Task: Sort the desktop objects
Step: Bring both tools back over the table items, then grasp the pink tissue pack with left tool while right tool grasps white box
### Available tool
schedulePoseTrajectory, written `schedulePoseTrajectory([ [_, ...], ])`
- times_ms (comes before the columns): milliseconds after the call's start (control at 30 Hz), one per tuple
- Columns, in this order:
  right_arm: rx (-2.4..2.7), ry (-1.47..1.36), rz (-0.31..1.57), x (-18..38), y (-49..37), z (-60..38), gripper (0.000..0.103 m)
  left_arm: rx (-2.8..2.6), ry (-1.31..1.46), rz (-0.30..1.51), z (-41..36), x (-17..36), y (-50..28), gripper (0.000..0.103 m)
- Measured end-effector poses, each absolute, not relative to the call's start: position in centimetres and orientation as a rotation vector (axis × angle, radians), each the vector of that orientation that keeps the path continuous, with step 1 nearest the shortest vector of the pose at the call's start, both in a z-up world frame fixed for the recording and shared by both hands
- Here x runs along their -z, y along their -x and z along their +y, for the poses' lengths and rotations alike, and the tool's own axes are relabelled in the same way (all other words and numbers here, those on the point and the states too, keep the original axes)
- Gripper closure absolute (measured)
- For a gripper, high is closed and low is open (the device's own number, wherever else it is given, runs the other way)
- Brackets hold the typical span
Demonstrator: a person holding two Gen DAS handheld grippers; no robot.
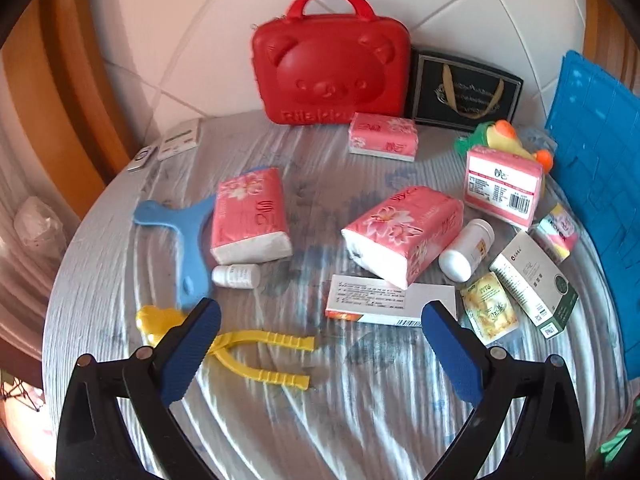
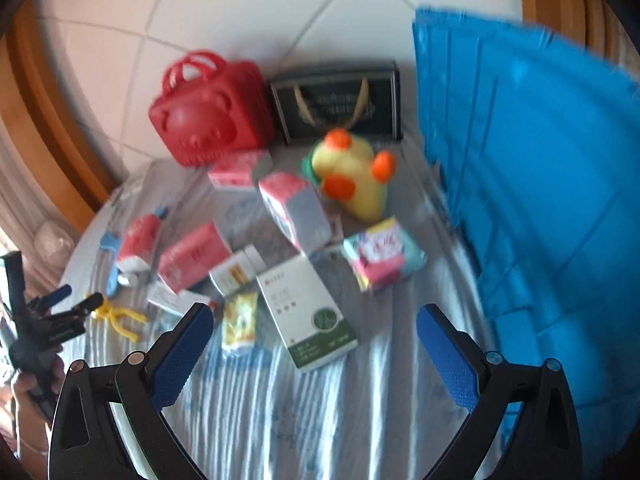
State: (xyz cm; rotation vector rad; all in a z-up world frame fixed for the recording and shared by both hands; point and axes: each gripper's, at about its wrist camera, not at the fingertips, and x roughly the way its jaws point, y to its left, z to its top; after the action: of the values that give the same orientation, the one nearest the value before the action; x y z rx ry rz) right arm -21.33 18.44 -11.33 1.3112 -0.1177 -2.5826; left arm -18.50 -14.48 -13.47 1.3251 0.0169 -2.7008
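Nothing looks sorted yet: tissue packs [image 1: 404, 234], bottles [image 1: 466, 250] and boxes [image 1: 534, 278] lie scattered, both my jaws wide open, empty.

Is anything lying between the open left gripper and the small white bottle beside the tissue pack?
Nothing visible blocks it. The left gripper is open above bare cloth, and the small white bottle lies ahead, with the yellow clip toy nearer but off to the left.

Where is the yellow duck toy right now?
The duck toy stands at the far right of the bed, before the black gift bag, beside the blue crate.
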Motion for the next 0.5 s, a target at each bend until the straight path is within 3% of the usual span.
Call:
schedulePoseTrajectory([
  [300,2.472,-1.584,-0.087,18.7,26.3,16.9,0.0,2.807,-1.562,-0.16,-11.6,17.1,28.6,0.001],
  [500,2.395,-1.701,-0.014,21.6,28.8,15.7,0.0,2.767,-1.899,-0.231,-11.1,21.1,36.0,0.001],
])
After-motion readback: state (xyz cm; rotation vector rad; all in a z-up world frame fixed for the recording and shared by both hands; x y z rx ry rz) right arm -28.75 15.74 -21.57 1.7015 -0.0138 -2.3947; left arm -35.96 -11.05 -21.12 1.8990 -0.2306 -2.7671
